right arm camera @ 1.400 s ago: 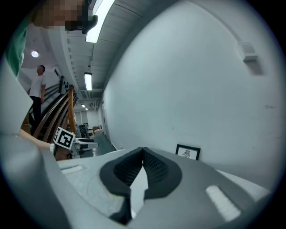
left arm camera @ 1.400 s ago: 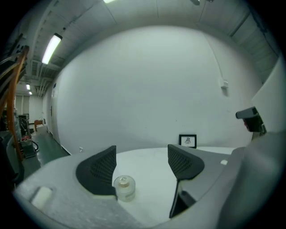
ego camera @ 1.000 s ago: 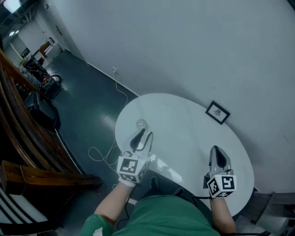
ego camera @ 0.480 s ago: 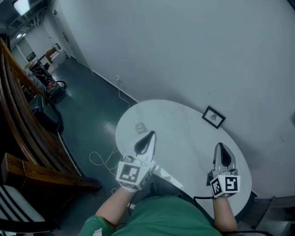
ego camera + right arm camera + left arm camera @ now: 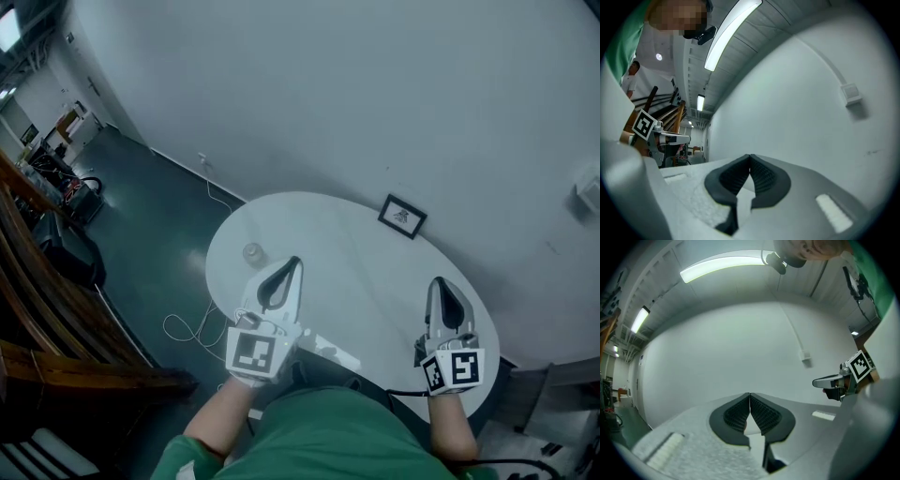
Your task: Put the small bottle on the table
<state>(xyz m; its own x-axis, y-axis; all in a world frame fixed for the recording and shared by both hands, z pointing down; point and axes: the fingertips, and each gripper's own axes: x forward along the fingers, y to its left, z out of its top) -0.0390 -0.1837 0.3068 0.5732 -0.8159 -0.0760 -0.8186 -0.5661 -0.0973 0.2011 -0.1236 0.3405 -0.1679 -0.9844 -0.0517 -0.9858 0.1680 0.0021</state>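
From the head view I read the small bottle (image 5: 253, 252) as already standing on the round white surface (image 5: 356, 272), close to its left edge. It looks upright (I see mostly its top from this steep angle, so its long axis points up toward the camera).

My left gripper (image 5: 290, 264) is the nearer one. The bottle sits just beside its tips, off to the left and a touch farther out, not touching. Its jaws are pressed together with nothing between them, and its own view shows only bare wall past the pads, no bottle.

The right gripper (image 5: 439, 283) hangs over the near right part of the surface, well apart from the bottle, jaws likewise closed and empty. A small framed picture (image 5: 401, 216) sits at the far side by the wall.

I judge the placing done. Any regrasp would mean opening the left jaws first and swinging them leftward.
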